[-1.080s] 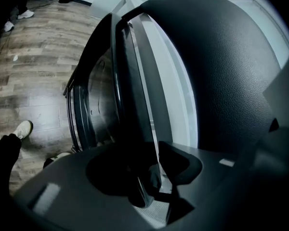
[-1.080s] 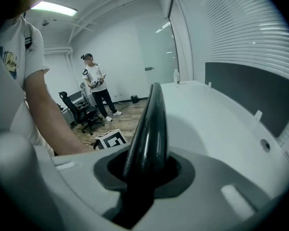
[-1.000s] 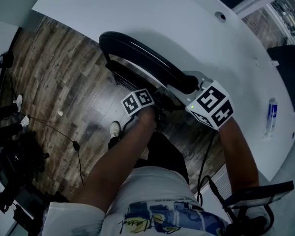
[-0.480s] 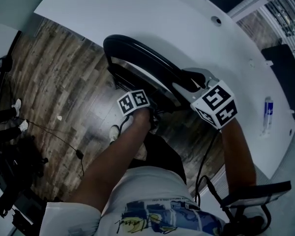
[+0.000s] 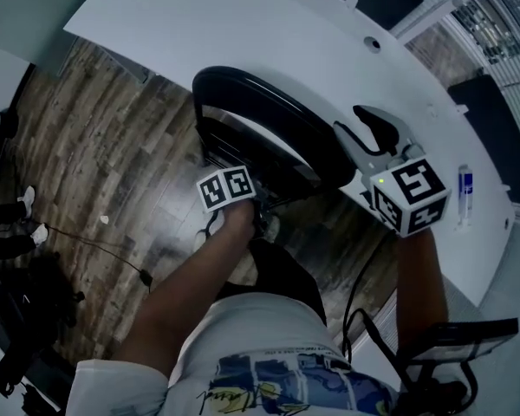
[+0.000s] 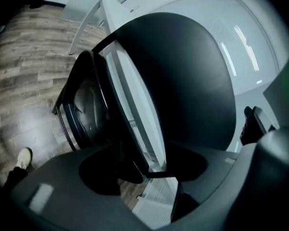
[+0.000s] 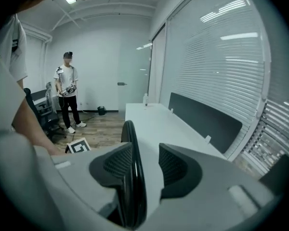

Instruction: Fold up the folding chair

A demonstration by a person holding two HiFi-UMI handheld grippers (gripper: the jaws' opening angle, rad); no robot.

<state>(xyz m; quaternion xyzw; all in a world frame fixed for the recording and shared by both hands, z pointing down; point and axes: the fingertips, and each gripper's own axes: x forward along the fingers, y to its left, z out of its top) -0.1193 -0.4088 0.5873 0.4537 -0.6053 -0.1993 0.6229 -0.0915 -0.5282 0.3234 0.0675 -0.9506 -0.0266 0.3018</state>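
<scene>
Folding chair (image 5: pixel 269 120), black, curved plastic back on thin metal frame, is standing on the wood-plank floor (image 5: pixel 113 146) beside the curved white table (image 5: pixel 329 42), seat apparently lying close to the back. Left gripper (image 6: pixel 147 165) is straddling a frame bar, jaws just opening, pads off it. Right gripper (image 7: pixel 145 165) is straddling the back's rim, likewise opening, released. Probably the letting-go step; next calls for checking that the chair is flat and steady.

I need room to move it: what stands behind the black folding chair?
The long white desk stands right behind the black folding chair. The desk's top hides the floor below it, and whether the two touch cannot be told.
</scene>
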